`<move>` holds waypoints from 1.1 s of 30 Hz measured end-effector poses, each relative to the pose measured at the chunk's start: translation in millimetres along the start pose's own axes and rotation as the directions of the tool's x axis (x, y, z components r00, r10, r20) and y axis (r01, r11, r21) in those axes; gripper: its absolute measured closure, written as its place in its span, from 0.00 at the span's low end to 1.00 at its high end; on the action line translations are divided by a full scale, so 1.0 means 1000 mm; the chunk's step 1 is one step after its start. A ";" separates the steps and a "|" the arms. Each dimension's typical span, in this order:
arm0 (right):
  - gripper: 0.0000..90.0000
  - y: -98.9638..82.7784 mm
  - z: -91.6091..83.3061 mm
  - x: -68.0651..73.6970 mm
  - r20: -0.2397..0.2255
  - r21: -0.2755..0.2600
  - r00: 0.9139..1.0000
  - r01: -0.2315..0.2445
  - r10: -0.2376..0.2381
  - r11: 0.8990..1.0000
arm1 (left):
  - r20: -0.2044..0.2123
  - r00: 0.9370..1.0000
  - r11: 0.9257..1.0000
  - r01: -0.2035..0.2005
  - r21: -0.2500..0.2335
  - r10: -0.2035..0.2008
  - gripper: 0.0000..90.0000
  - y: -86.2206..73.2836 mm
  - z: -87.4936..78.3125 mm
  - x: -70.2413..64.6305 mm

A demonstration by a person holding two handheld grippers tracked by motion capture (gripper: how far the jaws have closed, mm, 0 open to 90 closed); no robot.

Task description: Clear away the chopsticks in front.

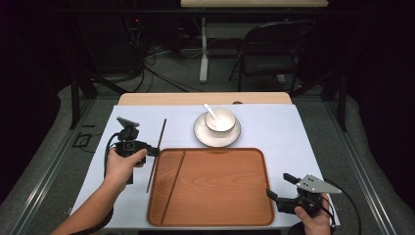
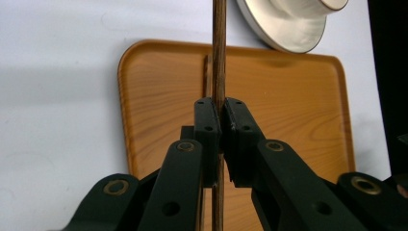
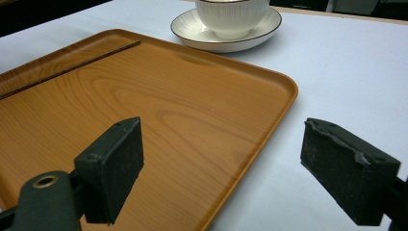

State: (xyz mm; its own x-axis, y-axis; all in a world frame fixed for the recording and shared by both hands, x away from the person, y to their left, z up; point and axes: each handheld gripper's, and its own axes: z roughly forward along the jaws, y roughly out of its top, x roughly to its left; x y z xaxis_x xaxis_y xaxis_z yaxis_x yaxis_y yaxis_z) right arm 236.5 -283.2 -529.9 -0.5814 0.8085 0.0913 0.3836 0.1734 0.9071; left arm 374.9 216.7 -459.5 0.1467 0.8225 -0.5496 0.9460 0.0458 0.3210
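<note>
Chopstick (image 2: 219,57) clamped in left gripper (image 2: 222,120)

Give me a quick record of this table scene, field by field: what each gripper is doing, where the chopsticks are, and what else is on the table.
left gripper: shut on a chopstick, held at the tray's left edge
right gripper: open, holding nothing, at the tray's near right corner
second chopstick: lying in the tray, left part
tray: wooden, near middle of the table
bowl: white, on a saucer behind the tray, spoon in it
table cover: pale sheet
</note>
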 end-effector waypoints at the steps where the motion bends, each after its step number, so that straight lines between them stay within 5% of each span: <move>1: 0.16 0.000 0.000 0.000 0.000 0.000 1.000 0.000 0.000 1.000 | 0.000 1.000 1.000 0.000 0.000 0.000 0.94 0.000 0.000 0.000; 16: 0.16 0.000 0.000 0.000 0.002 0.001 1.000 0.000 0.000 1.000 | 0.010 1.000 0.998 -0.019 0.060 0.019 0.94 -0.045 0.022 0.009; 24: 0.16 0.000 0.000 0.000 0.002 -0.003 1.000 0.003 -0.003 1.000 | -0.007 1.000 0.993 -0.022 0.120 0.023 0.94 -0.057 0.051 0.010; 33: 0.16 0.000 0.000 0.000 0.002 -0.003 1.000 0.004 -0.004 1.000 | -0.027 0.999 0.989 -0.034 0.146 0.038 0.94 -0.058 0.060 0.011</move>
State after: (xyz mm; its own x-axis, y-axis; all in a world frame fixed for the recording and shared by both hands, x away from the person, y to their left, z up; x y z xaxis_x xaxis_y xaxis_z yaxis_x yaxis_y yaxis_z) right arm 236.2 -283.0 -529.7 -0.5812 0.8091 0.0868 0.3789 0.1746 0.9088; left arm 338.7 189.0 -530.0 0.1748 0.8388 -0.5156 0.9725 -0.0653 0.2234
